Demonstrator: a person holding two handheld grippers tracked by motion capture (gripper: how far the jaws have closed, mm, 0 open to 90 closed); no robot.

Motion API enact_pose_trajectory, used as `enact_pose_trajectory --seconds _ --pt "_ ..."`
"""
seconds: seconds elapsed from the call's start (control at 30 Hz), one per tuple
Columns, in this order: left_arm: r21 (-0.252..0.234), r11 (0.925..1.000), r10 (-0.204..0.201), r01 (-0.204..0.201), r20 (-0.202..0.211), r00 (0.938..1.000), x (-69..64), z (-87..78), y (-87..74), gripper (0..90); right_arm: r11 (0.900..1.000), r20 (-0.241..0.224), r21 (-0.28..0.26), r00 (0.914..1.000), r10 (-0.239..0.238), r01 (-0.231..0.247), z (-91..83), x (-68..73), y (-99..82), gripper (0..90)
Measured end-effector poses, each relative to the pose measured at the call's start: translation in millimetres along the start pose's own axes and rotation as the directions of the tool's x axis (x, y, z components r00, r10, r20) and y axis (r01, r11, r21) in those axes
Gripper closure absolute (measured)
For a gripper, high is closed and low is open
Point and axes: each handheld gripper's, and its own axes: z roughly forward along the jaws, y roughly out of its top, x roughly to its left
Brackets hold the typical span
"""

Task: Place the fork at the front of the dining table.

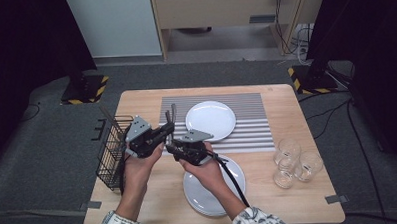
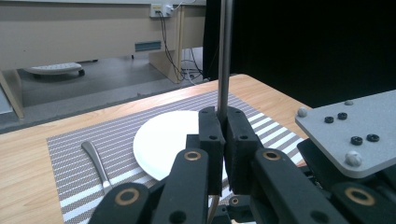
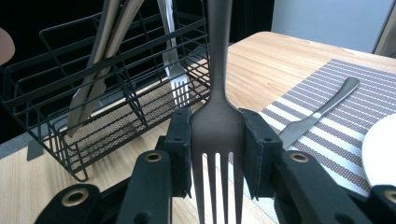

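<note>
In the high view, the light wooden table [image 1: 281,114] carries a grey striped placemat [image 1: 249,115] as its landmark: one white round plate [image 1: 211,119] lies on it, a stack of white plates [image 1: 209,194] sits below it near the table's near edge, three clear glasses [image 1: 291,165] cluster off its right corner with bare wood around them, and one black wire cutlery basket [image 1: 112,150] overhangs the table's left edge. The left gripper [image 1: 168,129] and right gripper [image 1: 171,148] meet above the placemat's near left corner. In the left gripper view, its jaws are clamped on the slim steel fork [image 2: 224,56], upright above the placemat; one steel knife [image 2: 95,163] lies left of the plate. In the right gripper view, its jaws flank the fork's head, tines pointing down; contact is unclear.
</note>
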Motion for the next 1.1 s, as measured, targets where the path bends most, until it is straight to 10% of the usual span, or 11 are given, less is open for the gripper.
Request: enact_pose_trajectory --seconds 0.63,1.1 --pt "0.013 0.9999 0.006 -0.006 0.000 1.0000 -3.6 4.8 -2.1 77.4 1.0000 0.009 0.006 0.9999 -0.007 0.007 -6.2 -4.8 0.3 67.5" --pt "0.006 0.9999 0.011 -0.011 0.001 0.9999 -8.7 9.6 -4.3 42.7 0.9997 0.072 0.017 0.9972 -0.019 0.018 -32.3 -22.1 8.2 67.6"
